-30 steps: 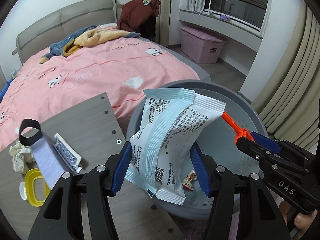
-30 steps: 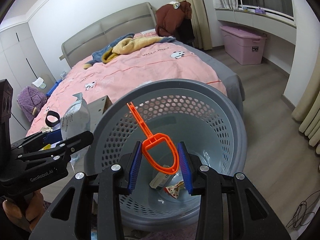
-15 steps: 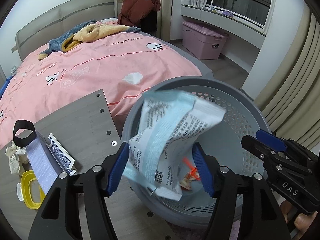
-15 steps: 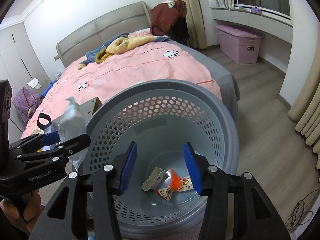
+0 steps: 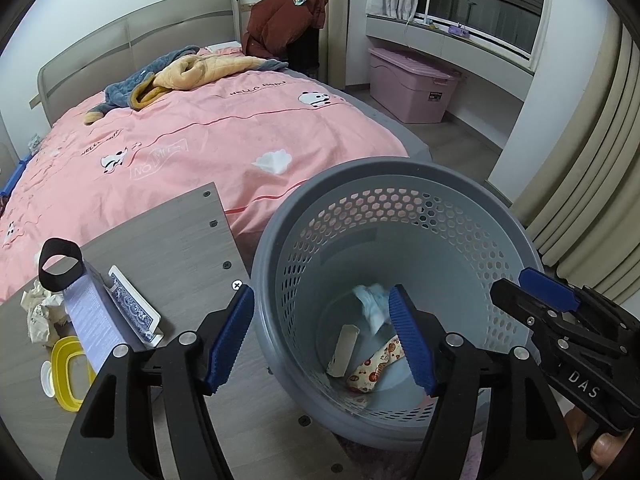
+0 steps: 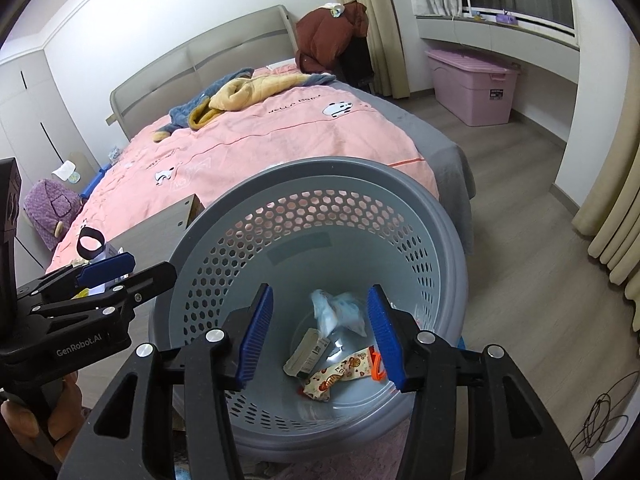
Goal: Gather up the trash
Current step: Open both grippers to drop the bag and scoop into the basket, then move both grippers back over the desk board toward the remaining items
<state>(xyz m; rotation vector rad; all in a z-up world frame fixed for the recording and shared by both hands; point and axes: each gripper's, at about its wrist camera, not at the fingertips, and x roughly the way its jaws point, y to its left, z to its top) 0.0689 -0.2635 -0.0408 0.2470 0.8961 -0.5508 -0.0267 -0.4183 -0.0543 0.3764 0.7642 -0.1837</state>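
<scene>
A: Both the left gripper (image 5: 320,338) and the right gripper (image 6: 320,334) have just been opening; nothing is sitting between either pair of jaws.

B: So the drop is finishing, with the blue wrapper (image 6: 338,312) landing inside the grey basket (image 6: 400,188). I'd be reaching next for the crumpled paper (image 5: 42,312) lying on the table (image 5: 168,240).

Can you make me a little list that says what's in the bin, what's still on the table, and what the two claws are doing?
bin: round grey plastic basket with holes, beside the pink bed
in the bin: crumpled pale blue packet, small cardboard box, patterned snack wrapper, orange plastic piece
on the table: crumpled paper, yellow plastic ring, blue-backed playing card box
left claw: open, empty, above the bin
right claw: open, empty, above the bin
</scene>
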